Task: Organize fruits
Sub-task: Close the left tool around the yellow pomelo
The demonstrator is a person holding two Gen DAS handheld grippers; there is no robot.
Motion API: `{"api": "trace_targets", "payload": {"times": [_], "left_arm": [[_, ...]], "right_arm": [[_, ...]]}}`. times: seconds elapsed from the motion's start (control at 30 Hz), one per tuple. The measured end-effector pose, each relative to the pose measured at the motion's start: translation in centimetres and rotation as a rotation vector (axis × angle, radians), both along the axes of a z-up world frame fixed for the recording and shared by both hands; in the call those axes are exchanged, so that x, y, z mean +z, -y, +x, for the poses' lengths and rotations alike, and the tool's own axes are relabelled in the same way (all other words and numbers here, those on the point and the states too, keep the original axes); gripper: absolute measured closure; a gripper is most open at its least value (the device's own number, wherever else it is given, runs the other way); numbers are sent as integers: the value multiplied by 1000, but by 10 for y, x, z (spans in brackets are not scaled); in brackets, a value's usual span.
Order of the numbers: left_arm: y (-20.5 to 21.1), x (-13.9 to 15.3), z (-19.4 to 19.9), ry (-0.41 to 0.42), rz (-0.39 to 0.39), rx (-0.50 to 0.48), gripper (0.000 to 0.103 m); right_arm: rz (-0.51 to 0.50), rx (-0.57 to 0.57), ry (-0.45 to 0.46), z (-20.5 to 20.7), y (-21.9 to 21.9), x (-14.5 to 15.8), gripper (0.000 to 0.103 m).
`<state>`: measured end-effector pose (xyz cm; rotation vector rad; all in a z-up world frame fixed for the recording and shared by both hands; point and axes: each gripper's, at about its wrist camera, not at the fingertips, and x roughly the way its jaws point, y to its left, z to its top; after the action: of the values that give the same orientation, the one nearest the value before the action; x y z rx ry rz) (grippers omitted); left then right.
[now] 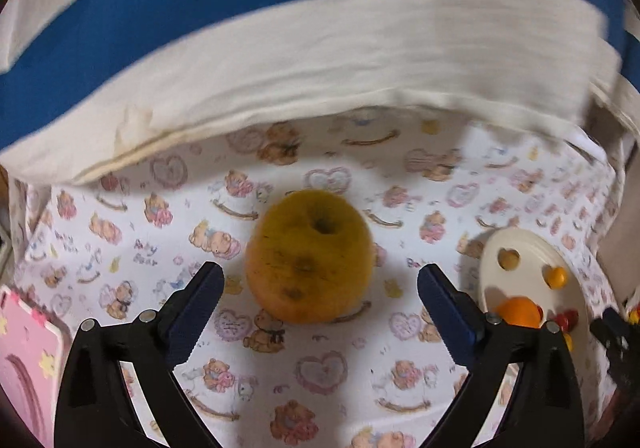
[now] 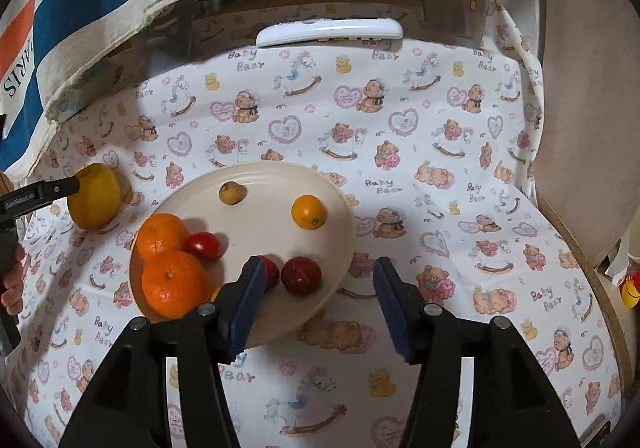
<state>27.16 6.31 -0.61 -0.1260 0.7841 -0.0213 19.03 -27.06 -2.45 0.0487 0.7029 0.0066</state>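
Because the table is draped in a loose bear-print cloth (image 2: 400, 96), anything round set on it could roll if nudged. A cream plate (image 2: 280, 176) sits in the middle of the cloth, holding two large oranges (image 2: 168, 260), a small orange (image 2: 308, 211), a dark red fruit (image 2: 301, 275), a red tomato-like fruit (image 2: 203, 245) and a small brown fruit (image 2: 232, 192).

A big yellow apple (image 1: 310, 254) stands alone on the cloth, off the plate's far left side and close to it. The left gripper (image 1: 320, 300) faces the apple with its jaws spread wide; the apple lies just ahead of the tips, touched by neither, and nothing is held. If one jaw meets the apple first, it would likely roll away or into the plate.

The right gripper (image 2: 320, 300) hovers over the plate's near edge, jaws partly open and empty, the dark red fruit just beyond them. Closing off-centre there could push that fruit into its neighbours or over the rim.
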Motion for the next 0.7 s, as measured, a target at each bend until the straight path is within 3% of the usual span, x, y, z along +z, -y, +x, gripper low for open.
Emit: {"api": "trace_targets", "payload": {"times": [0.2, 0.57, 0.63, 0.7], "left_arm": [[-7, -15, 21, -54, -52, 1, 5], [-6, -38, 43, -107, -42, 11, 6], [-3, -40, 42, -103, -40, -6, 14], [-1, -39, 40, -105, -31, -7, 14]], "right_arm": [[2, 1, -12, 2, -1, -3, 45], [1, 12, -15, 1, -2, -4, 45], [1, 10, -14, 1, -2, -4, 45], [0, 10, -15, 1, -3, -3, 45]]}}
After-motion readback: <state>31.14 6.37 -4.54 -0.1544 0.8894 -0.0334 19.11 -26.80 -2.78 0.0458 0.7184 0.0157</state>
